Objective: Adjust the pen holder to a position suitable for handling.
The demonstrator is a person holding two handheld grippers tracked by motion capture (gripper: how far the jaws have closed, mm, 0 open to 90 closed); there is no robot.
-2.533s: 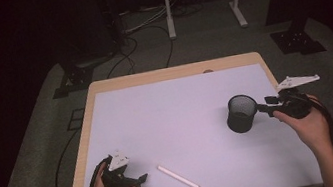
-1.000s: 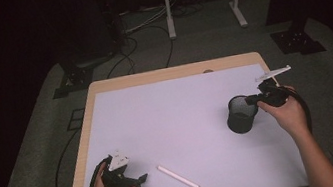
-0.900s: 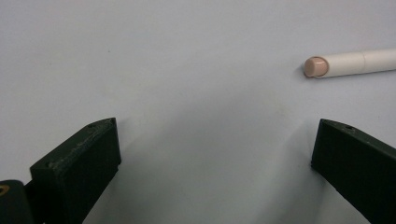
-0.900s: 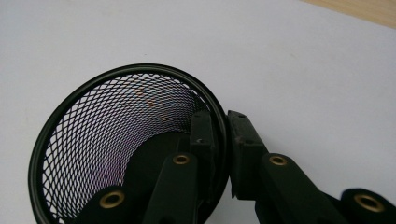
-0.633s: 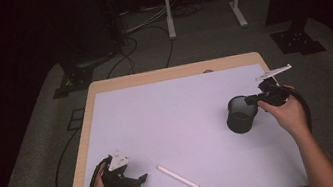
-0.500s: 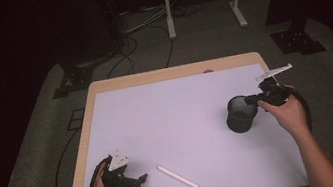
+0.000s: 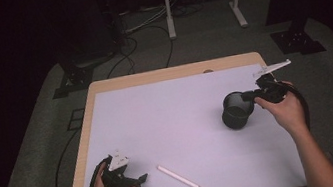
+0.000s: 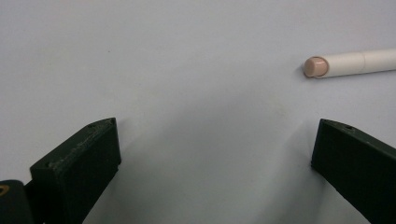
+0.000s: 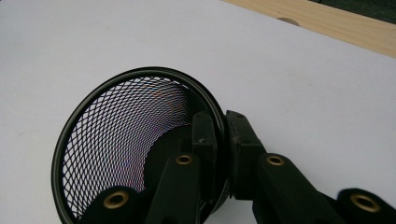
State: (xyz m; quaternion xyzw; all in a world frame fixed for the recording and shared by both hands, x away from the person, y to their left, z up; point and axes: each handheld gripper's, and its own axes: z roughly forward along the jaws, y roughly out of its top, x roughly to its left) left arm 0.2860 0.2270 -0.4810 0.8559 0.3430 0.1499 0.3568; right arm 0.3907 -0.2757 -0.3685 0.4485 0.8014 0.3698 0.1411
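Right gripper view: right gripper (image 9: 217, 140) clamps mesh pen cup (image 9: 135, 140) wall, tilting it; left gripper (image 8: 212, 154) gapes, empty, before white marker (image 8: 350, 64), likely for pickup.

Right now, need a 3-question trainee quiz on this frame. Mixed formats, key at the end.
1. True or false: the right gripper has its jaws closed on the rim of the black mesh cup, one jaw inside the cup and one outside.
2. Multiple choice: the left gripper is A) shut on the white stick, B) open with bare table between its jaws, C) resting inside the cup.
3. Fill in: the white stick lies on the white table surface between the person's two ____.

Key:
1. True
2. B; in the left gripper view the stick lies beyond the jaws, untouched.
3. hands; it lies much nearer the left one.
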